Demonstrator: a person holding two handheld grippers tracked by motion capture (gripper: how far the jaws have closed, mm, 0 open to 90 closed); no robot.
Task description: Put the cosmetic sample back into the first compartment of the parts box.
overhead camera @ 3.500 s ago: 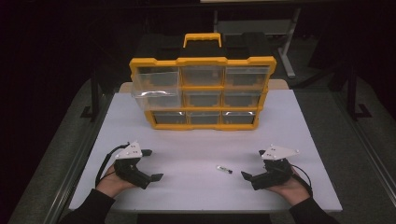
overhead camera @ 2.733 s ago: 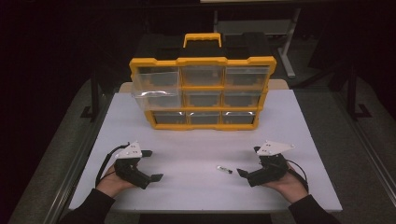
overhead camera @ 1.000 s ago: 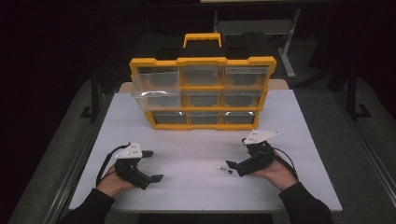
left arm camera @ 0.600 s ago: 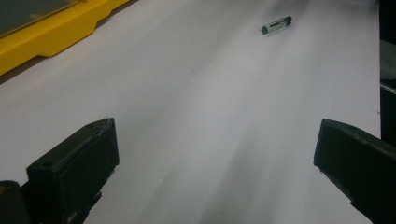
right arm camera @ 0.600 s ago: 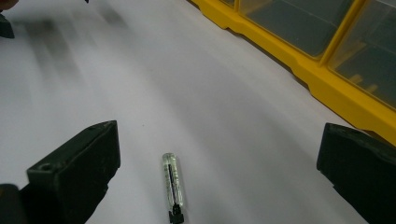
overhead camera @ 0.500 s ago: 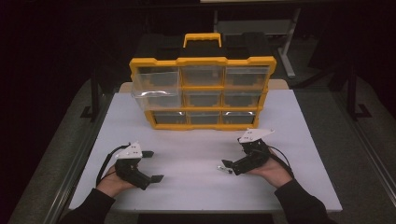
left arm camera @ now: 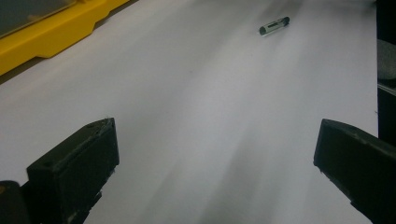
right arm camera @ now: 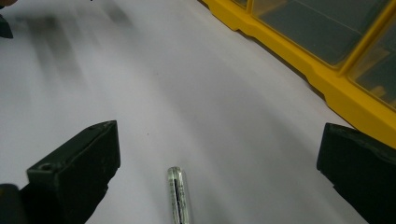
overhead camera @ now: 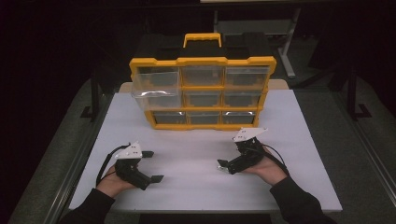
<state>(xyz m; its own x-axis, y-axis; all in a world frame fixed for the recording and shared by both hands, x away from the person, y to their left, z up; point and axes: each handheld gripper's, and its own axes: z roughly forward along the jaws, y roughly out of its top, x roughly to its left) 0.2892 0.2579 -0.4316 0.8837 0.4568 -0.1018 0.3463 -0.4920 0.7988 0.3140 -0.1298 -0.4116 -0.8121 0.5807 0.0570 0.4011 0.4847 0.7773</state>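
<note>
On the white table [overhead camera: 196, 154], the right gripper [overhead camera: 224, 166] is lowered near the front edge, a little right of the middle, with its fingers spread wide apart and gripping nothing. In the right gripper view a small glass tube with a dark core [right arm camera: 175, 196] lies flat on the table between the two black fingers [right arm camera: 74, 163], touching neither of them and pointing along the gripper's line of sight. The left gripper view shows the same small tube [left arm camera: 274, 25] far off across the bare white surface, lying free. The left gripper [overhead camera: 150, 165] rests near the front left corner of the table, held in the person's left hand [overhead camera: 112, 182], and its fingers [left arm camera: 70, 172] are likewise wide open and empty, well apart from the tube. The person's right hand [overhead camera: 266, 168] supports the right gripper from below, with a cable looping behind it. At the back of the table, close to the far edge, stands a yellow organiser case [overhead camera: 202, 93] with a carrying handle on top and three rows of clear-fronted drawers; the left drawer of the middle row [overhead camera: 156, 99] stands out further than its neighbours. The lower yellow rim of the case [right arm camera: 299, 70] runs across the upper right of the right gripper view, well apart from the tube.
</note>
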